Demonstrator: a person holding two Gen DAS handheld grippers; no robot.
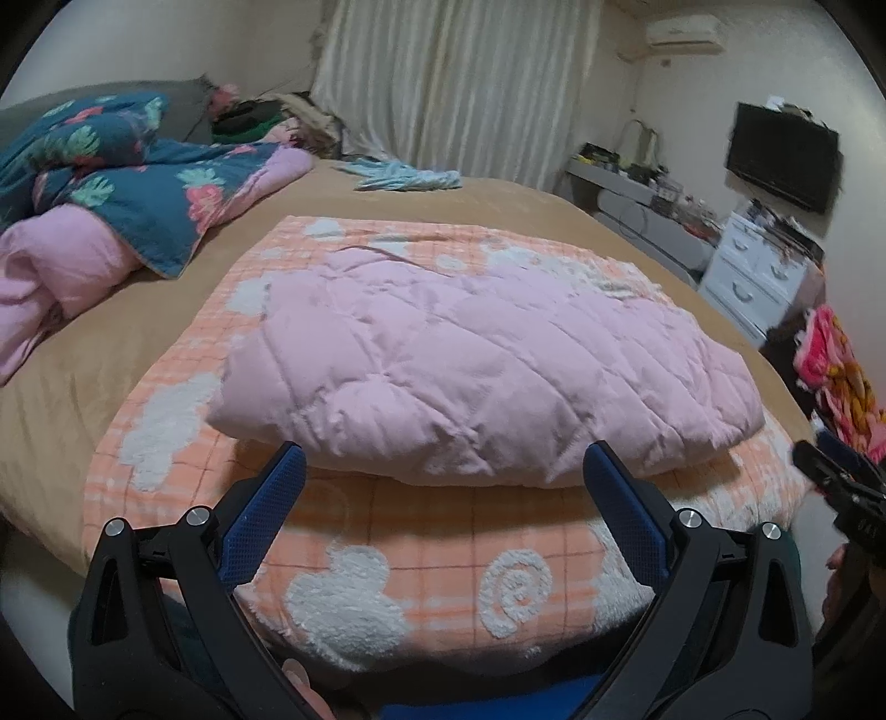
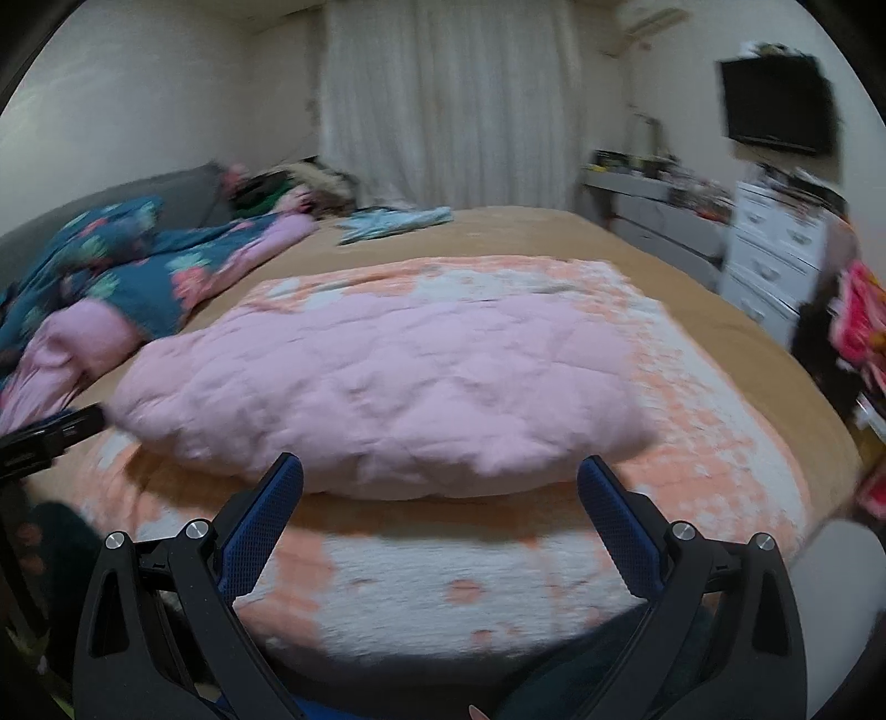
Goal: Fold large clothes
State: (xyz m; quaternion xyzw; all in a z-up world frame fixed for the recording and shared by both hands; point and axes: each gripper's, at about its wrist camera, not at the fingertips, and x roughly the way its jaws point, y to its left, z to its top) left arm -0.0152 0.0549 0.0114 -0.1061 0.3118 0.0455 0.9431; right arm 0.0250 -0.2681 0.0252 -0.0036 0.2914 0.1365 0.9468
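Pink quilt (image 1: 476,365) sharp in left view w/ spiral motif; right blurred.

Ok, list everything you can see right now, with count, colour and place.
quilted pink garment: 1, pale pink, folded, on top of the orange blanket
orange blanket: 1, orange check with white fluffy shapes, spread on the bed
bed: 1, tan cover, fills the middle
floral duvet: 1, dark teal with pink flowers, pink lining, bunched far left
light blue cloth: 1, far edge of the bed
curtain: 1, white, back wall
television: 1, black, right wall
drawer unit: 1, white, below the television
air conditioner: 1, white, top right
left gripper: fingers blue, open, empty
right gripper: fingers blue, open, empty
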